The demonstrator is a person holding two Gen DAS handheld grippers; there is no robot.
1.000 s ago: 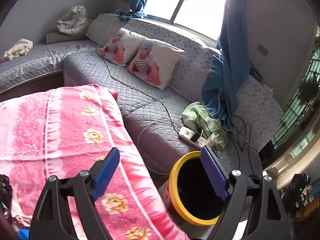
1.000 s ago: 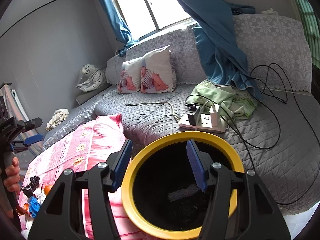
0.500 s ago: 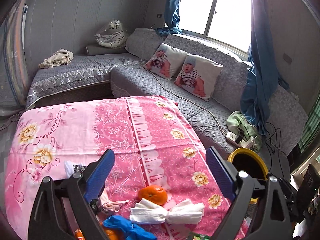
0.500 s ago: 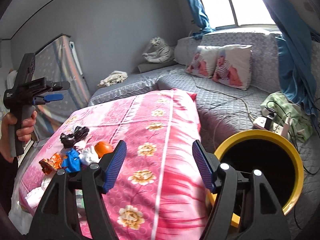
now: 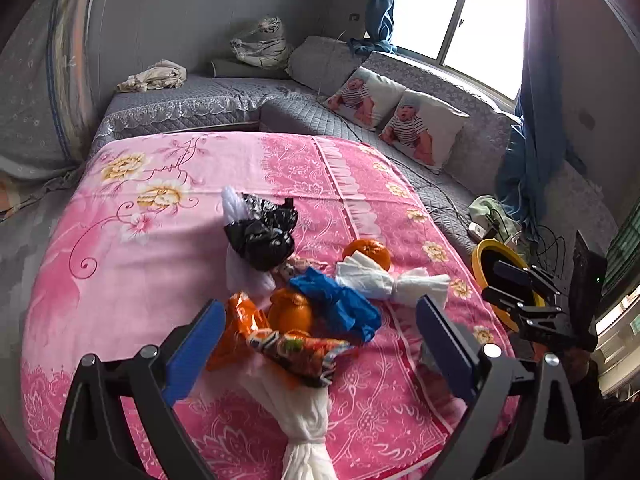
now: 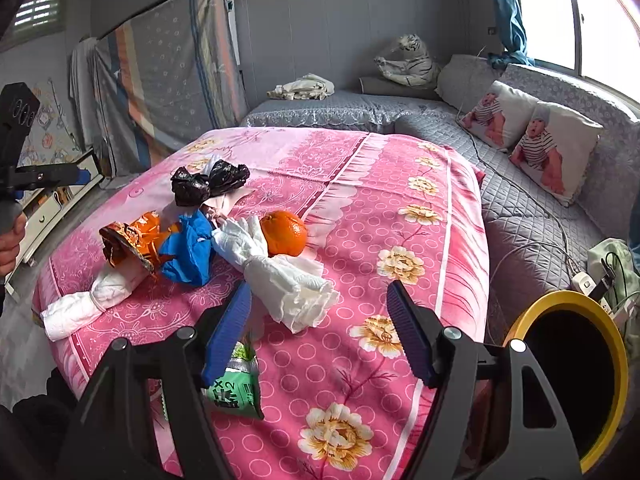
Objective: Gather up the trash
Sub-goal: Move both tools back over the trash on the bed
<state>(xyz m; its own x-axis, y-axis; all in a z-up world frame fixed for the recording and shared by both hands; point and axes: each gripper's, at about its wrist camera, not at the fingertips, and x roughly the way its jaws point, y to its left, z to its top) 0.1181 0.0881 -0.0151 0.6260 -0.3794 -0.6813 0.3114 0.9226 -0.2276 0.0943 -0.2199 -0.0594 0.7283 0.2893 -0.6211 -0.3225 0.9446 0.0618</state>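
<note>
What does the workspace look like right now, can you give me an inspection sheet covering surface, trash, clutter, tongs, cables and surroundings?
Surface: pink floral blanket.
Job's things: black bag, blue wrapper, orange snack packet, twisted white tissue, green packet; yellow-rimmed bin beside the blanket's edge.
Clutter: two oranges among the trash.
Grippers: left tongs open, empty, over the pile; right tongs open, empty; both have just been opening.
Cables: power strip with cords on the grey sofa.
Surroundings: two baby-print cushions, toy tiger, window with blue curtains.
</note>
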